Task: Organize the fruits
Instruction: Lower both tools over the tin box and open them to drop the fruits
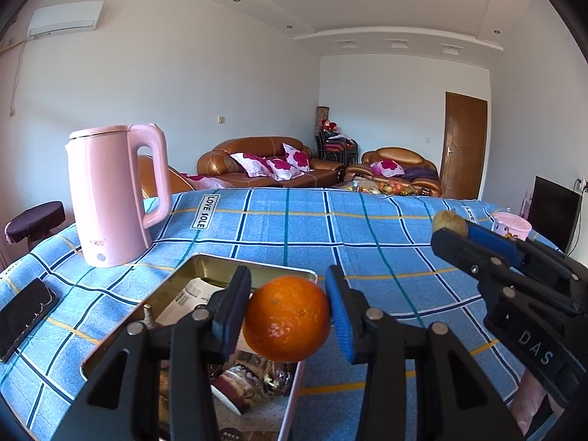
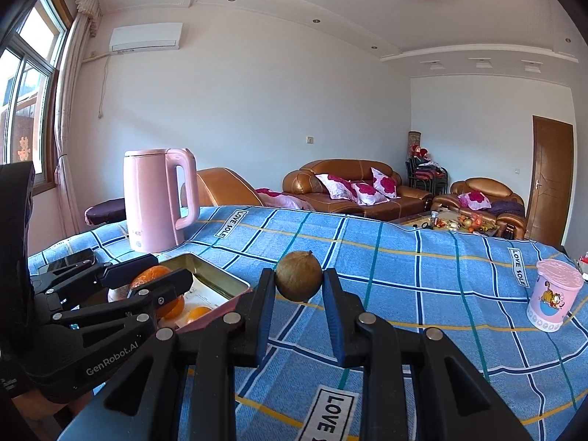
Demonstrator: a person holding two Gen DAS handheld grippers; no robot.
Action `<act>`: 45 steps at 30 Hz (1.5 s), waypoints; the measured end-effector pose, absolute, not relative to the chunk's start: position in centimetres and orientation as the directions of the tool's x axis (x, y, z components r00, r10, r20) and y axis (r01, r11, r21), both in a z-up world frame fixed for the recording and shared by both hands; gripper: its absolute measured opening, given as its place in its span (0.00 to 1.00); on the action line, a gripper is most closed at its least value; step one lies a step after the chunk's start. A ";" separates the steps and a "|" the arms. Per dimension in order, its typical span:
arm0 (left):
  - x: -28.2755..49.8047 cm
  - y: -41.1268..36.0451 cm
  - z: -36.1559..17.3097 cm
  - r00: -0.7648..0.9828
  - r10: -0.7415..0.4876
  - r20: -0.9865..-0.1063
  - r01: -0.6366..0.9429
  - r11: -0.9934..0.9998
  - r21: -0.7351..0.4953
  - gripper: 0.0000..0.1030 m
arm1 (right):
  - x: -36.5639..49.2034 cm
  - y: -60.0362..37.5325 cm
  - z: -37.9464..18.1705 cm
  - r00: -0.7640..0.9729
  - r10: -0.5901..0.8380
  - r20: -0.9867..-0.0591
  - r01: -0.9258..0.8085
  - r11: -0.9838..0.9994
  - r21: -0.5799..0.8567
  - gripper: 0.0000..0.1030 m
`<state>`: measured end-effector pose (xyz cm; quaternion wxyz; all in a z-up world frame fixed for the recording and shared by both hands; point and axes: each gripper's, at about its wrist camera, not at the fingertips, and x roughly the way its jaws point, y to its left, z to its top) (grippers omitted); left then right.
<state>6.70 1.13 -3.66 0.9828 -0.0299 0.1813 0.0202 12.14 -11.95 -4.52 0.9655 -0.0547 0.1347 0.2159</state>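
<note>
An orange point(image 1: 286, 319) is being gripped in the left gripper point(image 1: 288, 312) directly above the metal tin point(image 1: 205, 262), while a small brown fruit point(image 2: 298, 276) is being clamped in the right gripper point(image 2: 298, 286), farther right over the blue cloth point(image 2: 422, 294).

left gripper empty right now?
No, the left gripper is clamped on an orange, held above the metal tin.
</note>
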 end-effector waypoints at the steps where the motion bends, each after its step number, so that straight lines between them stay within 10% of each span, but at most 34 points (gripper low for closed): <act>1: 6.6 1.4 -3.6 0.934 0.032 -0.357 -0.054 0.997 -0.051 0.42 | 12.1 -11.6 -4.4 0.868 0.408 -0.283 -0.438 0.898 -0.047 0.27; 45: 6.5 9.9 -3.2 0.897 0.155 -0.414 -0.190 0.981 -0.043 0.42 | 12.5 -1.9 -4.0 0.785 0.527 -0.326 -0.576 0.814 -0.072 0.28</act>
